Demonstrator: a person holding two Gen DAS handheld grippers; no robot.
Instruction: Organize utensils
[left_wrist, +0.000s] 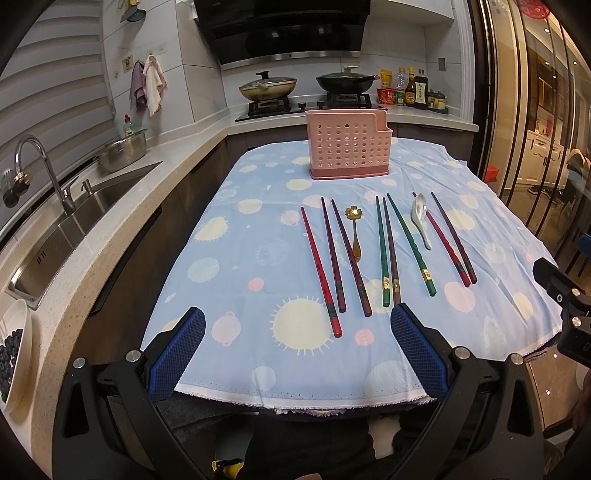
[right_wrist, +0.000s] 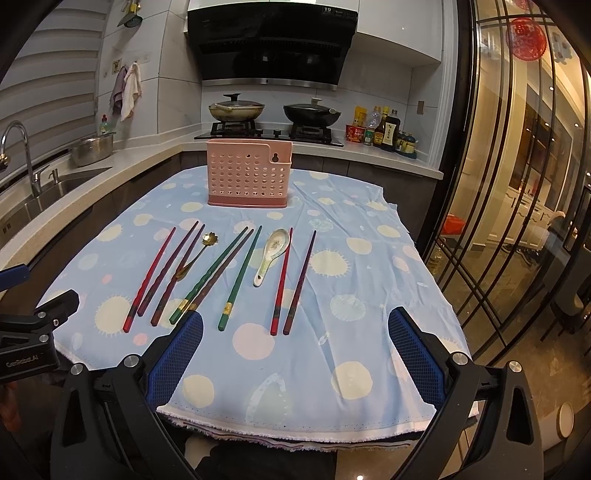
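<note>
White "19" showing on black glass range hood (right_wrist: 273, 40), top right corner. White "GenRobot.AI" lettering showing on black left gripper body (right_wrist: 22, 360). Sauce bottle labels staying unreadable.

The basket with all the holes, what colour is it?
Pink. The basket shows best in the right wrist view, standing on the spotty blue cloth.

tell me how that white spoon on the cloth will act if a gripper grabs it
The white spoon looks like glazed ceramic, so it is probably slippery between the pads and could chip if dropped. It lies flat between a green chopstick and a red chopstick, so pushing it would likely slide it into one of them. Its curved bowl may let it rock.
</note>
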